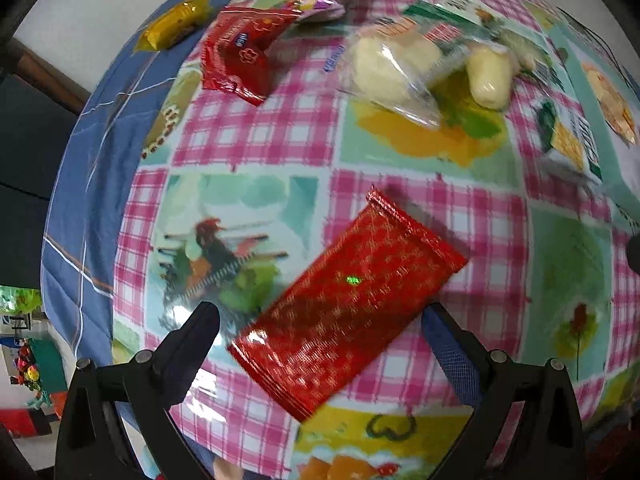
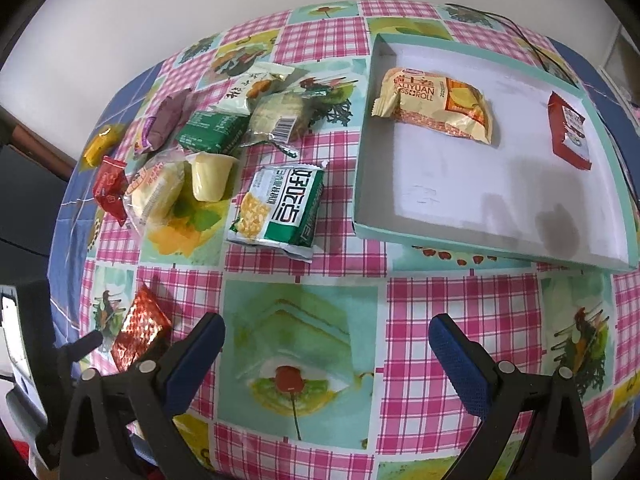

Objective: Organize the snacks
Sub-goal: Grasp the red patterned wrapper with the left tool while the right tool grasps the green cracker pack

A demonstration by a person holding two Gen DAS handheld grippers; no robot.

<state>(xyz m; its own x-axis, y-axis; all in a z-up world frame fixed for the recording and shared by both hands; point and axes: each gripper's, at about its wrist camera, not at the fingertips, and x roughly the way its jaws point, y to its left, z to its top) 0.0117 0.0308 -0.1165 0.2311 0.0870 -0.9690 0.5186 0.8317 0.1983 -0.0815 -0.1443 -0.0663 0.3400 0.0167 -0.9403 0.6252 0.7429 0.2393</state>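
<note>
Your left gripper (image 1: 320, 316) is gaping wide around the red foil packet (image 1: 346, 296), not clamping it; your right gripper (image 2: 326, 336) is hanging open, empty, near the tray (image 2: 472, 236).

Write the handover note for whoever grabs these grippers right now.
Left gripper: open, straddling the shiny red packet on the tablecloth, not yet closed on it.
Right gripper: open, empty, above the cloth in front of the teal tray.
Done: Swiss roll pack and a red-and-white packet lie in the tray.
Left: the shiny red packet, green corn-snack bag, the pile of snacks beyond it, and the yellow candy by the cloth's edge.
</note>
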